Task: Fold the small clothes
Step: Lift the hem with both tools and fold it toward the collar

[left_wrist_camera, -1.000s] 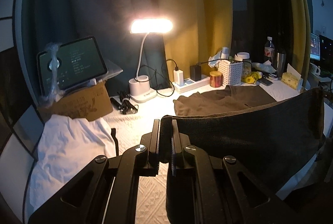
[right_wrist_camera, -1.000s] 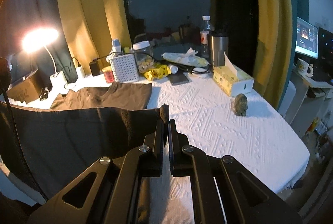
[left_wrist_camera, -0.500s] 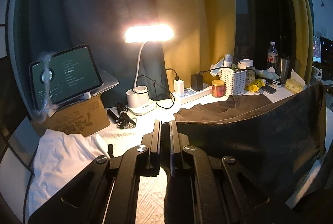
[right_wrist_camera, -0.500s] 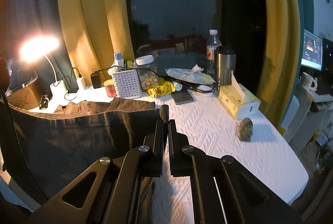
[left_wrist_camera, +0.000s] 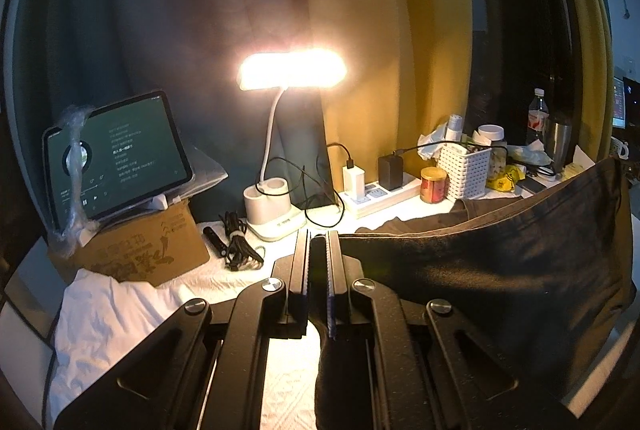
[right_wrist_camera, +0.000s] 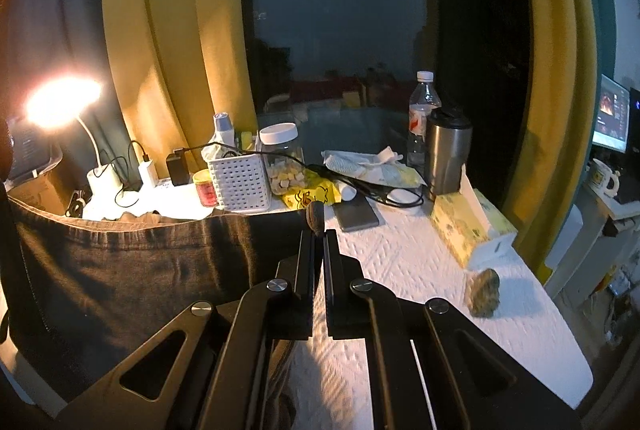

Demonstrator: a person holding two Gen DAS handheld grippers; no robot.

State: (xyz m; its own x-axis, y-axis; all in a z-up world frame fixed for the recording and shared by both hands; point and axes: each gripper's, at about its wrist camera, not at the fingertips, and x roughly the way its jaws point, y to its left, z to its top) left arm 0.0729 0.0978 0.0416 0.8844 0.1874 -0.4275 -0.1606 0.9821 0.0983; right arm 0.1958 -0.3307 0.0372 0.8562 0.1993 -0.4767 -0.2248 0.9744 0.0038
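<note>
Both grippers are clamped tight on the same dark cloth (left_wrist_camera: 480, 282), one corner each: the left gripper (left_wrist_camera: 318, 242) has its corner pinched between nearly closed fingers, with the cloth stretching away to its right, and the right gripper (right_wrist_camera: 319, 236) has a little nub of fabric poking out past its tips, with the cloth hanging off to its left. The rest of the cloth trails onto the white table cover (right_wrist_camera: 404, 262) ahead of the grippers. A lit desk lamp (left_wrist_camera: 292, 72) sits straight ahead of the left gripper, and a tissue box (right_wrist_camera: 468, 226) is ahead and to the right of the right one.
</note>
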